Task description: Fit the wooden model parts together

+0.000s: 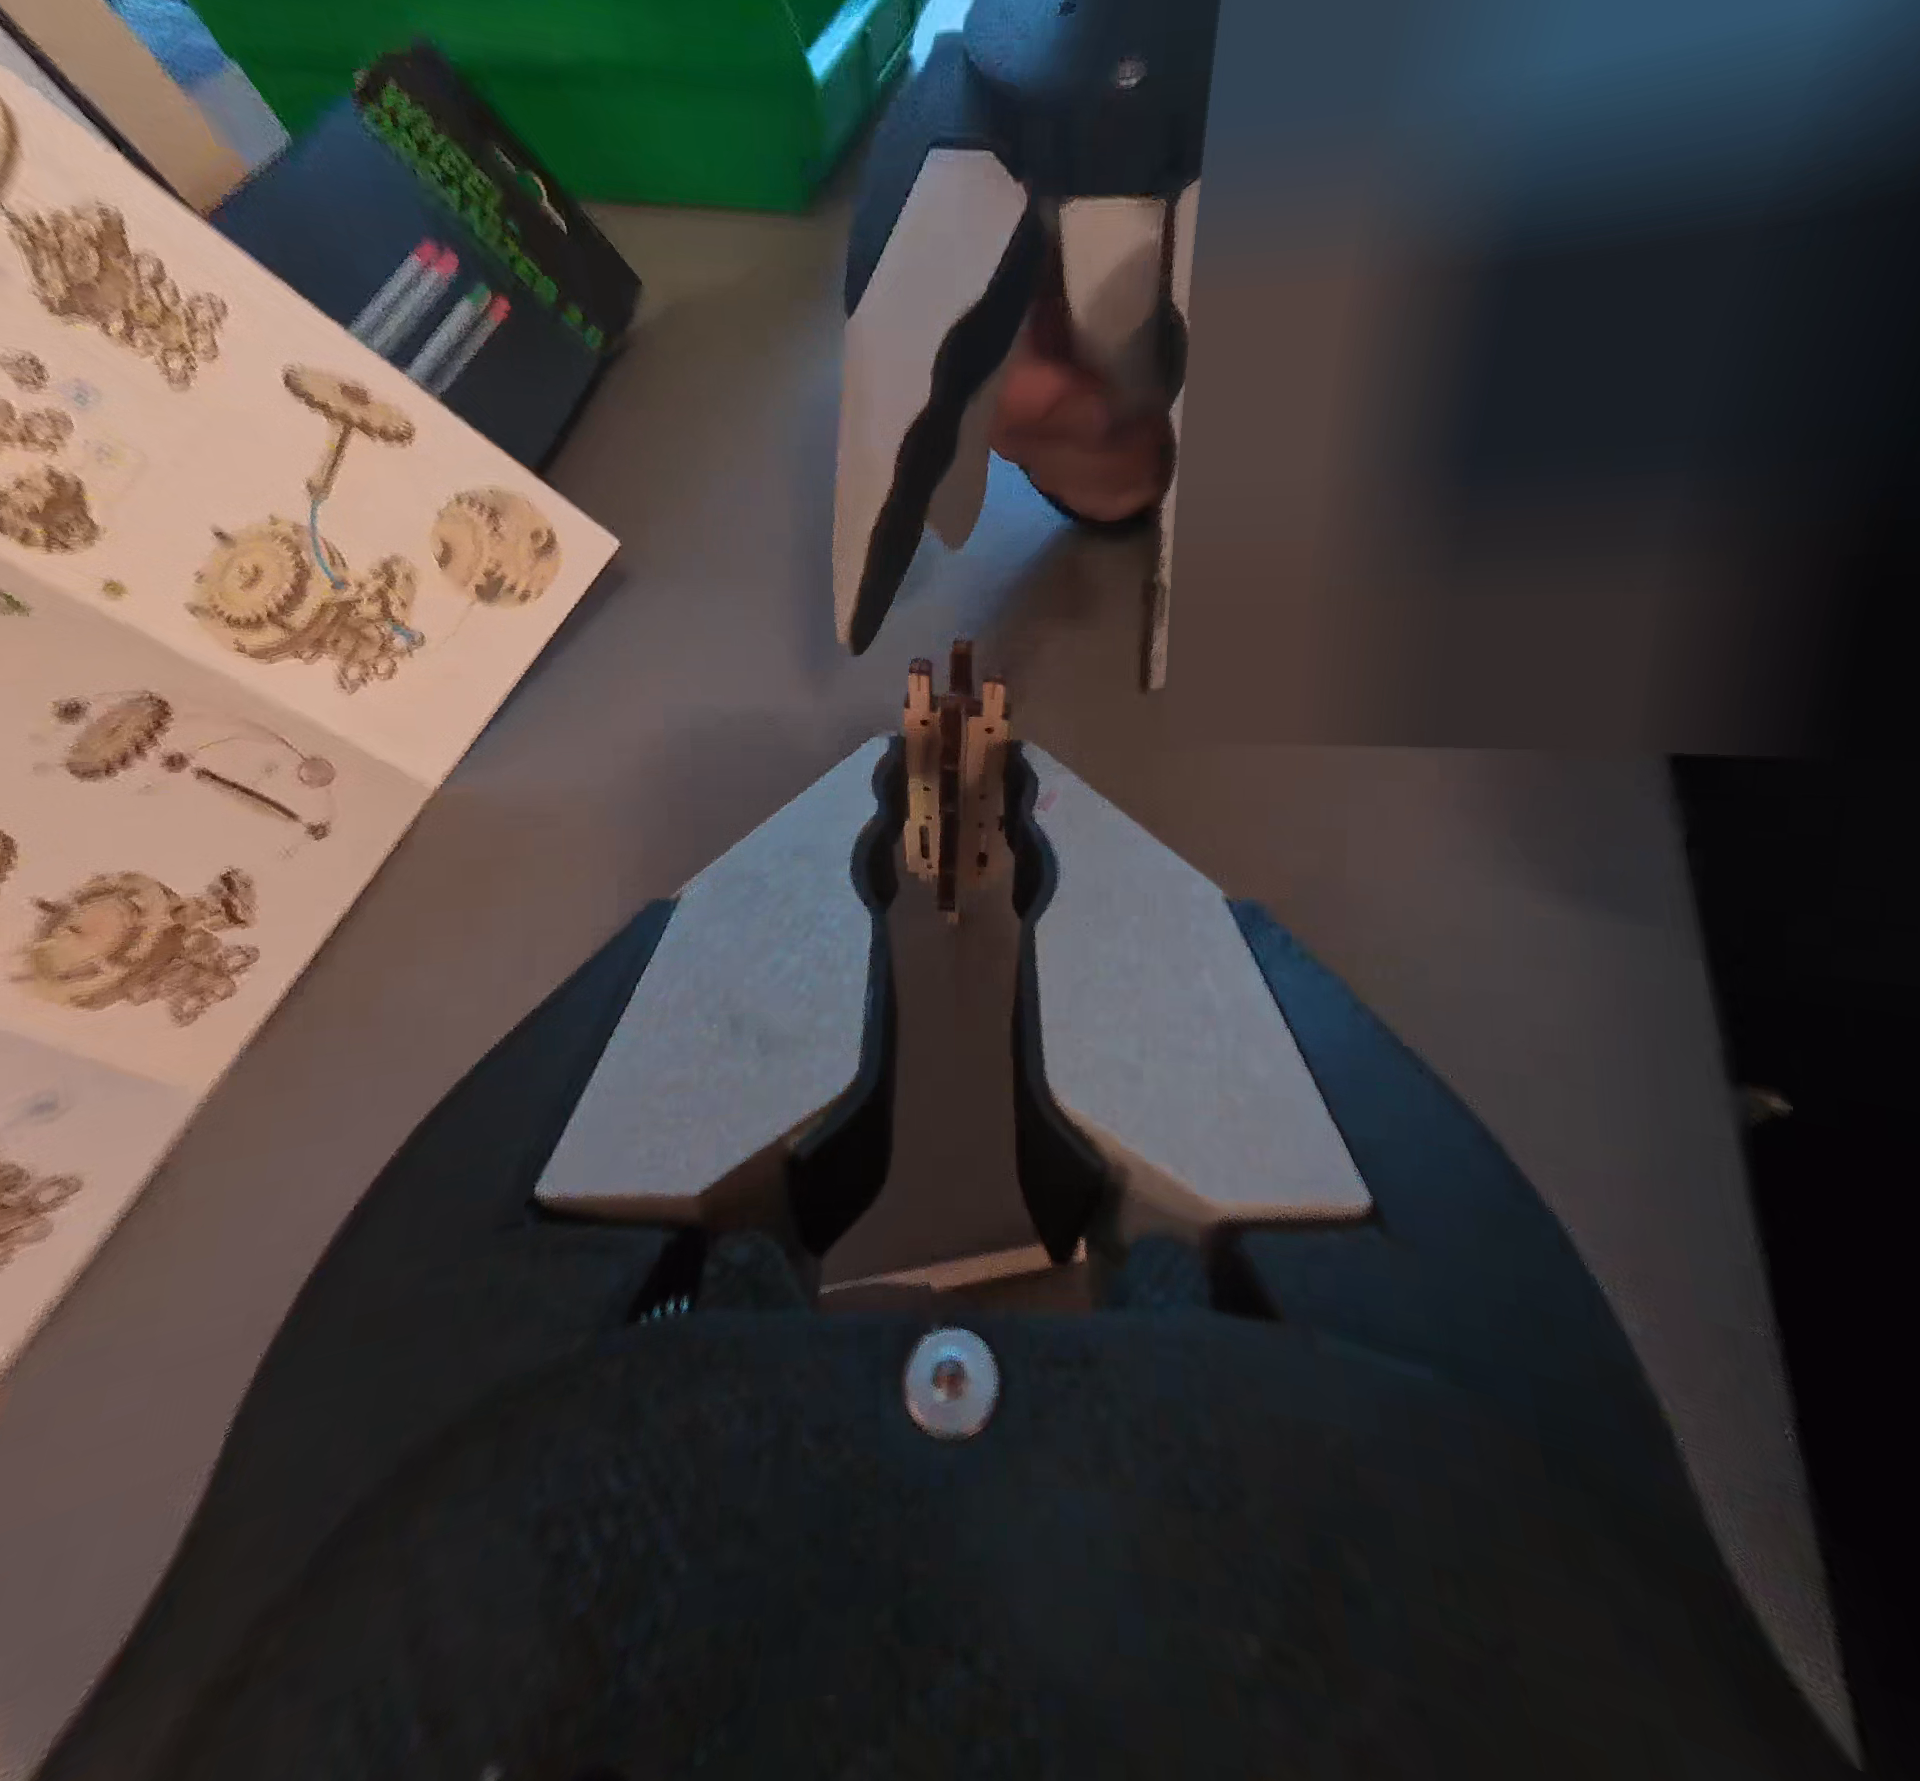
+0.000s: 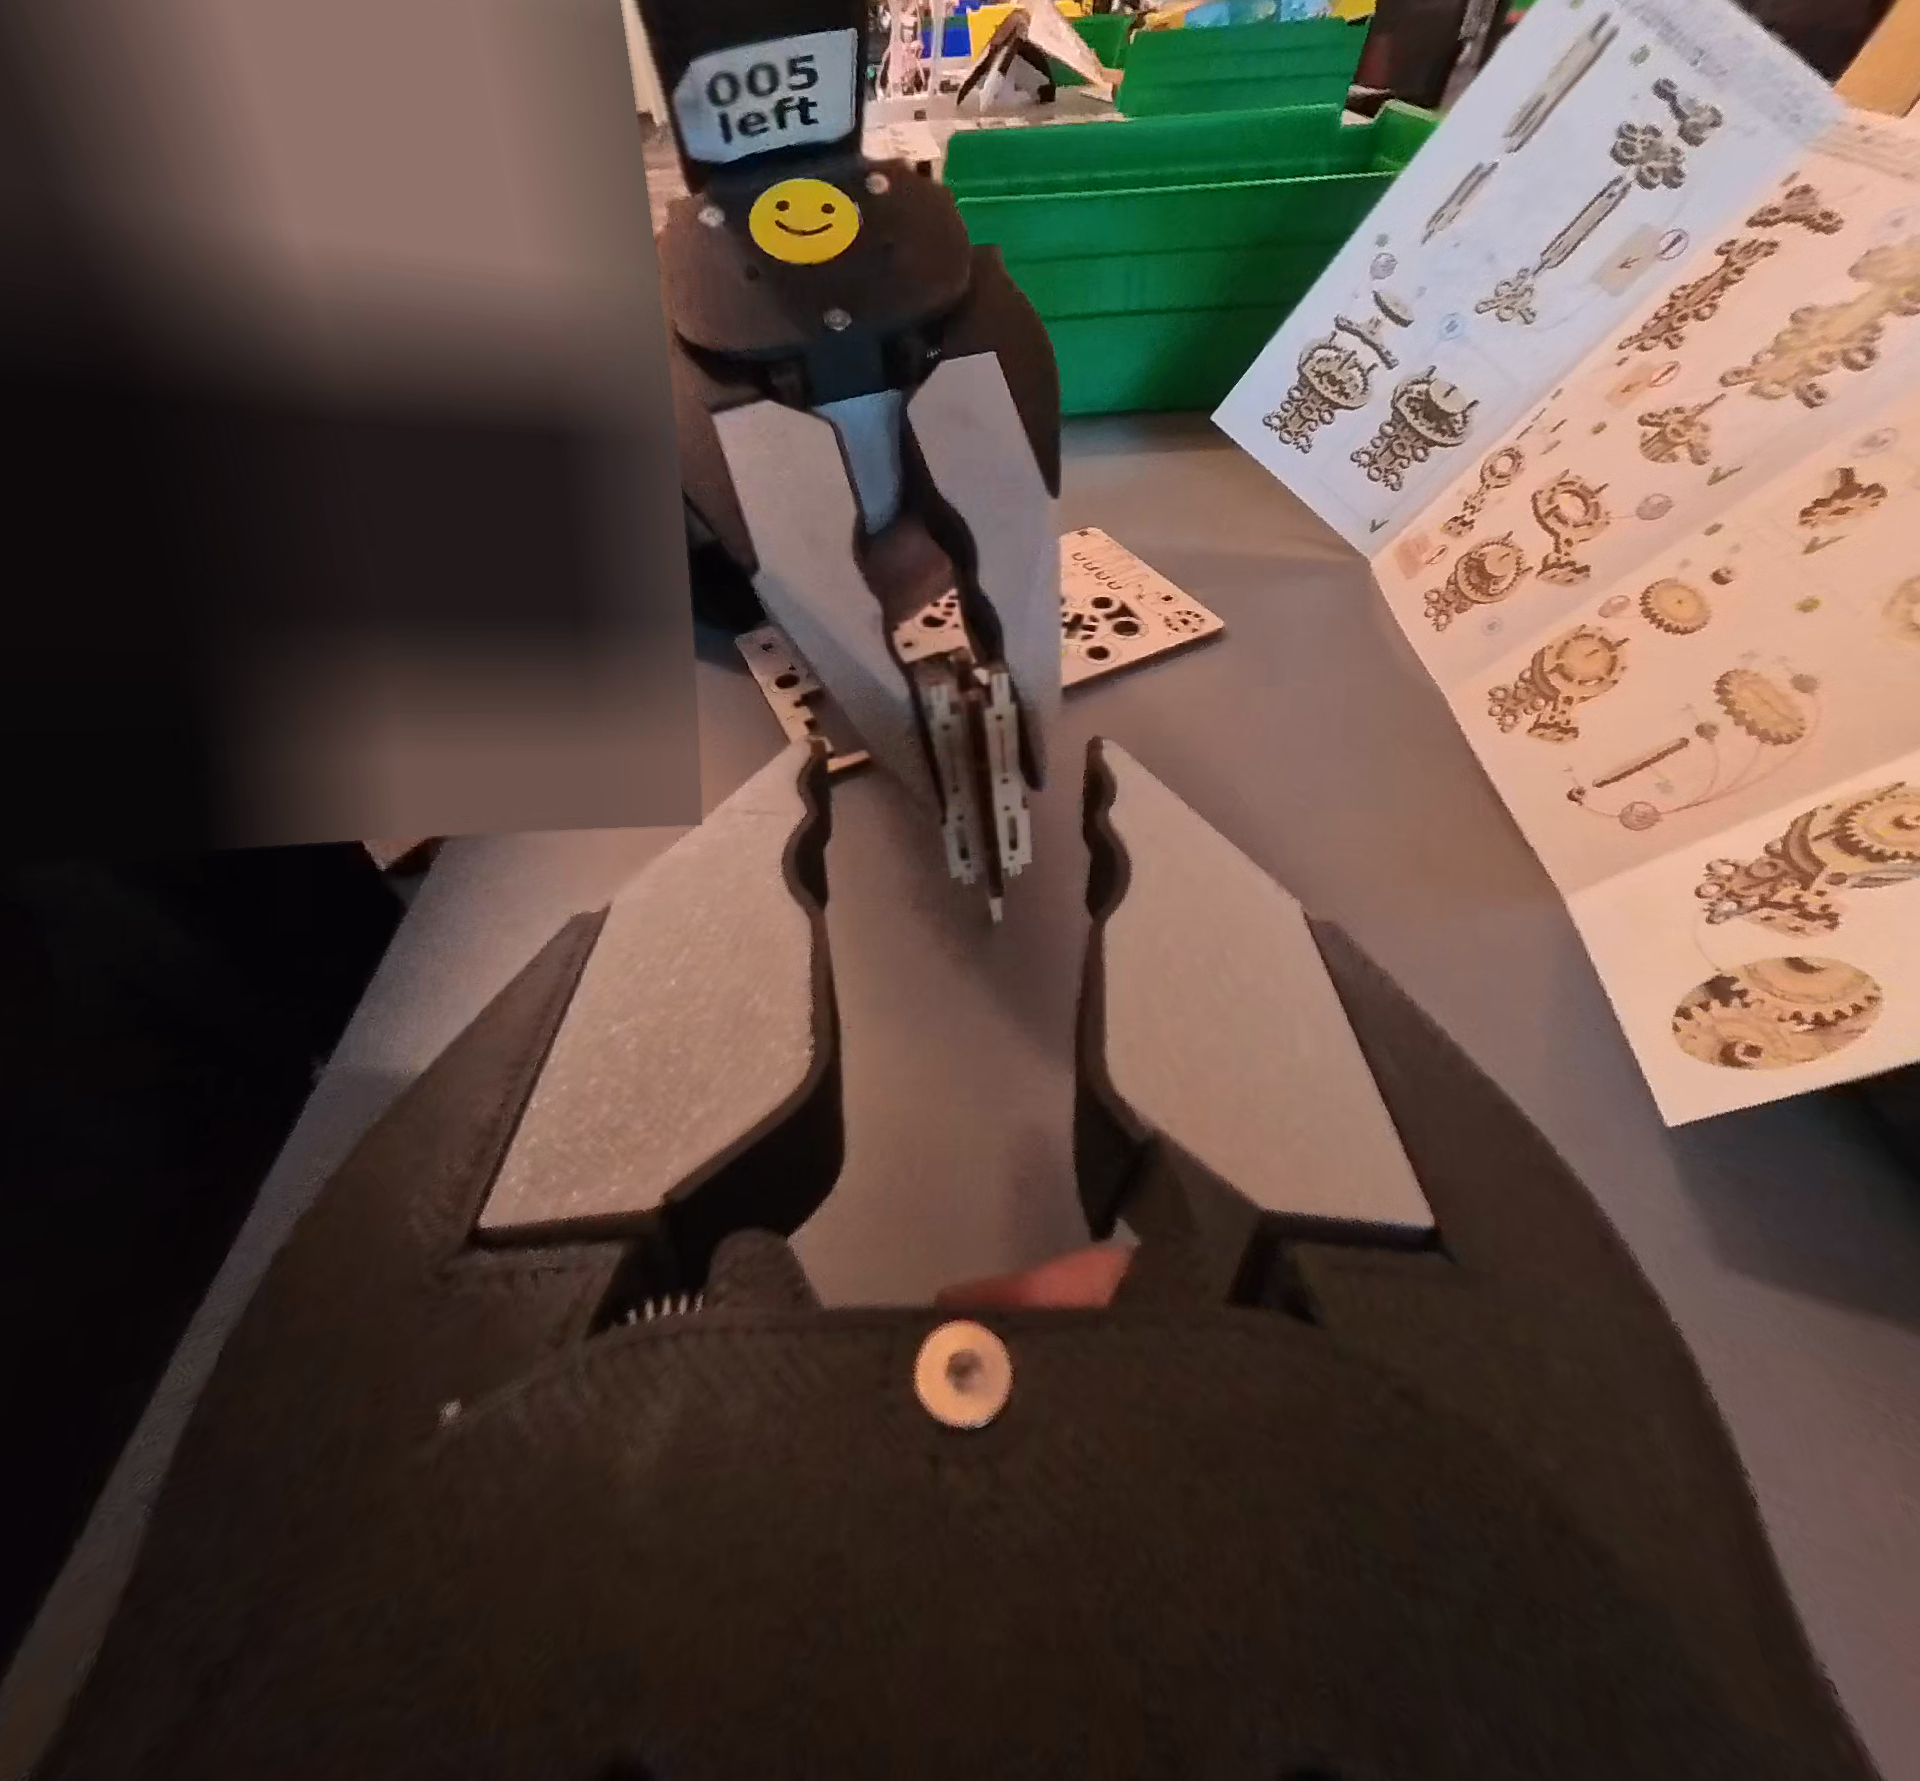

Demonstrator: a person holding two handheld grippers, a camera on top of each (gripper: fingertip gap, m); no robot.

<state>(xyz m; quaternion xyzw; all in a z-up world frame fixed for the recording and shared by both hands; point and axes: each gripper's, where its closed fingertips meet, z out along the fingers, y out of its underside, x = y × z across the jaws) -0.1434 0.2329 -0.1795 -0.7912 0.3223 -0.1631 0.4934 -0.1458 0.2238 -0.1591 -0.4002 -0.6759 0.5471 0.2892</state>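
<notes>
My left gripper (image 1: 954, 765) is shut on a small wooden model assembly (image 1: 956, 775) made of thin pale and dark slotted plates, held above the grey table. In the right wrist view the same assembly (image 2: 982, 775) sticks out of the left gripper (image 2: 971, 692) toward me. My right gripper (image 2: 956, 796) is open and empty, its fingertips on either side of the assembly's tip without touching it. In the left wrist view the right gripper (image 1: 1003, 661) faces me from just beyond the assembly, open.
An open instruction sheet (image 2: 1662, 588) lies to the right, also showing in the left wrist view (image 1: 208, 640). Green bins (image 2: 1164, 204) stand at the back. A punched wooden parts sheet (image 2: 1132, 619) lies behind the left gripper. A dark box (image 1: 447, 277) sits by the instruction sheet. Both grippers' tips are close together, under 4 cm apart.
</notes>
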